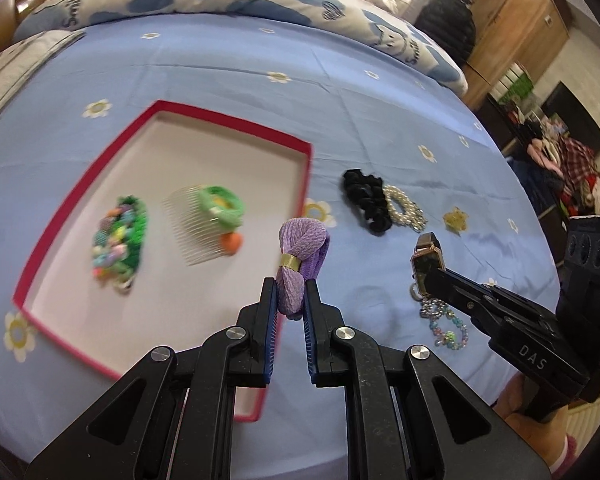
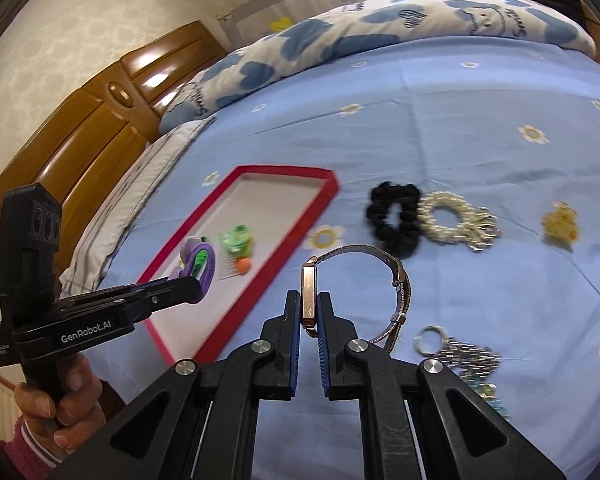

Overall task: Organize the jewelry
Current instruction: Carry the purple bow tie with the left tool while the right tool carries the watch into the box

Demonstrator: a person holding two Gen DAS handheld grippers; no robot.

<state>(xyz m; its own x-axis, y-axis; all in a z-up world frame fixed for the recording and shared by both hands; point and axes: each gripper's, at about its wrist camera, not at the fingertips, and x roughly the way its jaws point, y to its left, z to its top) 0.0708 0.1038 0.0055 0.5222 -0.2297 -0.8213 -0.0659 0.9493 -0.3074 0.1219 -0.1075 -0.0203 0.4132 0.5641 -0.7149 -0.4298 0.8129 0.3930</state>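
Left claw (image 1: 291, 292): clamped on the purple hair tie (image 1: 302, 256), gripping its lower end below the gold band; the tie stands up between the pads, clear of the bed.
Right claw (image 2: 309, 308): pinched narrow on the case of the watch (image 2: 309, 294), held edge-on, with the mesh strap looping out to the right and hanging free.
Step in hand, as I judge it: both pieces are lifted and want carrying over to the red tray (image 1: 236, 122).
Doing it well: bring each piece fully over the white floor of the tray before letting go, low enough that it doesn't bounce; mind the dangling strap so it clears the tray's red wall.
Tray, relative to the claws: it lies to the left of both; the left claw is at its near right corner, the right claw farther off to the right.
Already in the tray: a beaded green bracelet (image 1: 120, 236), a clear comb (image 1: 196, 232), a green hair tie (image 1: 220, 206).
On the bed (image 1: 380, 120), nearest: a beaded keychain (image 1: 446, 324) just beside the right claw.
Farther out: a black scrunchie (image 1: 366, 200) touching a pearl bracelet (image 1: 406, 210), then a gold brooch (image 1: 456, 220).
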